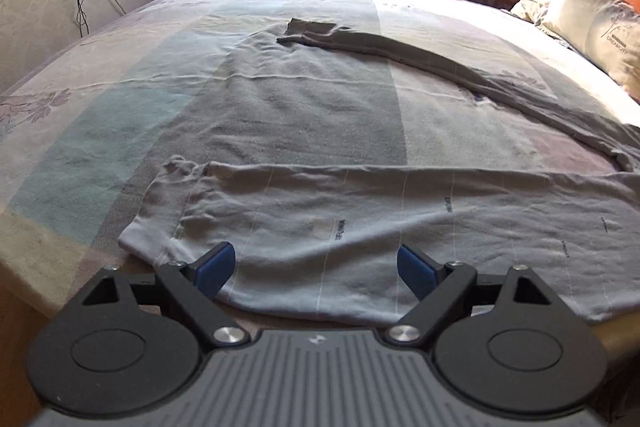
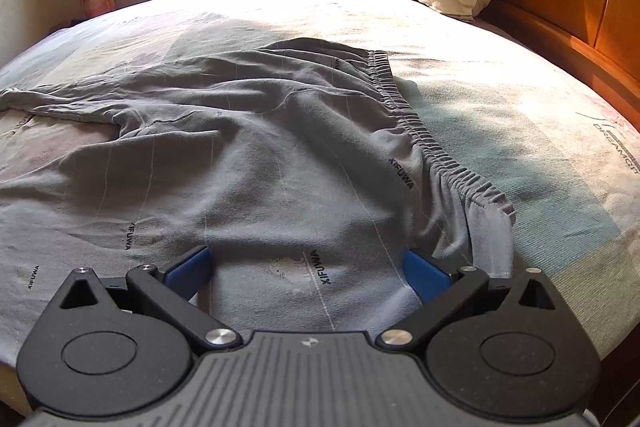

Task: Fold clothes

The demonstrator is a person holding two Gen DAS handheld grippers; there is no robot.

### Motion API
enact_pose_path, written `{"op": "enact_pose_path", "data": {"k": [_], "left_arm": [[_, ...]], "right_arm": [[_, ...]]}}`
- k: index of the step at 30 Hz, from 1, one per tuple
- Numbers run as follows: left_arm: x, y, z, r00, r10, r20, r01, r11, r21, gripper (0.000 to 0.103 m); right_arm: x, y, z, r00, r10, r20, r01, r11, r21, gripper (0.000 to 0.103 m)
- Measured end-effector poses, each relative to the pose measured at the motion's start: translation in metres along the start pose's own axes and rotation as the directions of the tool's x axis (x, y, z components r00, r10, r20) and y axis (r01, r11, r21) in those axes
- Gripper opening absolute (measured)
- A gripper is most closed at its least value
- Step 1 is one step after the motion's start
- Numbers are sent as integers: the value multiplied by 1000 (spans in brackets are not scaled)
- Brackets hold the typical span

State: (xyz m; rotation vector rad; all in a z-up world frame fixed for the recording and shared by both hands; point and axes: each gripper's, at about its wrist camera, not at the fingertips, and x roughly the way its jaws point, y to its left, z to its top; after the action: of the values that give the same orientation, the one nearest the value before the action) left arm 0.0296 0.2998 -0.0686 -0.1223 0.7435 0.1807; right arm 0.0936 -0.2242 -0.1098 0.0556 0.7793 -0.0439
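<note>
Grey trousers (image 2: 248, 163) lie spread on the bed (image 1: 80, 131), legs splayed apart, unfolded. Both grippers, left (image 1: 316, 269) and right (image 2: 307, 267), hover with jaws apart over cloth; a grasp seemingly comes next.

Left wrist view low over trouser legs (image 1: 360, 219), right wrist view low over waistband (image 2: 432, 143), both facing across bed (image 1: 100, 115).
</note>
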Motion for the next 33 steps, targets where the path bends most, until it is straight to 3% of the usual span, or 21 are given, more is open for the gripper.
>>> {"op": "enact_pose_path", "data": {"k": [3,7,13,18,19,22,33], "left_arm": [[16,-9,9,999,-34,20,33,999,44,89],[52,-9,14,1000,-17,-20,18,999,46,89],[67,17,20,998,60,6,-60,998,15,92],[62,19,28,996,79,-33,-79,997,20,91],[56,14,27,997,70,-31,-70,997,20,91],[33,-11,15,999,-49,-4,49,997,63,92],[4,-59,16,992,-110,-64,117,986,123,95]], "right_arm": [[-11,12,2,999,38,-11,-38,999,-10,103],[-28,35,5,994,112,-16,-113,992,-54,103],[-39,82,3,968,250,-38,-252,950,-182,103],[-20,97,-16,965,242,-96,-258,943,-211,103],[-21,99,-18,968,233,-89,-247,940,-235,103],[-22,105,-25,976,207,-70,-219,928,-301,103],[-28,97,-35,973,226,-38,-227,927,-300,103]]}}
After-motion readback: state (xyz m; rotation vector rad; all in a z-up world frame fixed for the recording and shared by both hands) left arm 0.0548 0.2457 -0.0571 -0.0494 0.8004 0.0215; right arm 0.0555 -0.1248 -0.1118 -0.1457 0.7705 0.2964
